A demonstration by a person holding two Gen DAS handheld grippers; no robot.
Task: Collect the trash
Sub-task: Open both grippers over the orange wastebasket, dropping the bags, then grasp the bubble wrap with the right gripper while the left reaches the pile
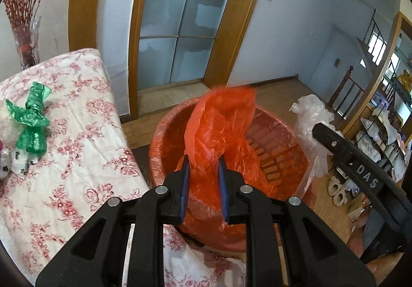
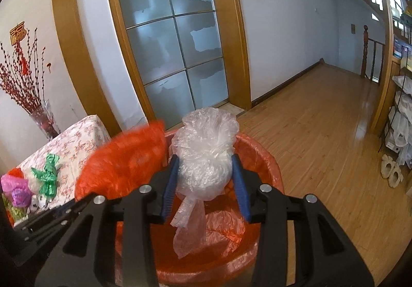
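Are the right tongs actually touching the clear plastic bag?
Touching. The right wrist view shows both blue pads of the right tongs pressed against the crumpled clear plastic bag, held over the orange bin.

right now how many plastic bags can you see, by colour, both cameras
orange bag, in the left gripper: 1
clear bag, in the right gripper: 1
green bag, on the table: 1
purple bag, on the table: 1
total: 4, not counting the orange liner of the bin
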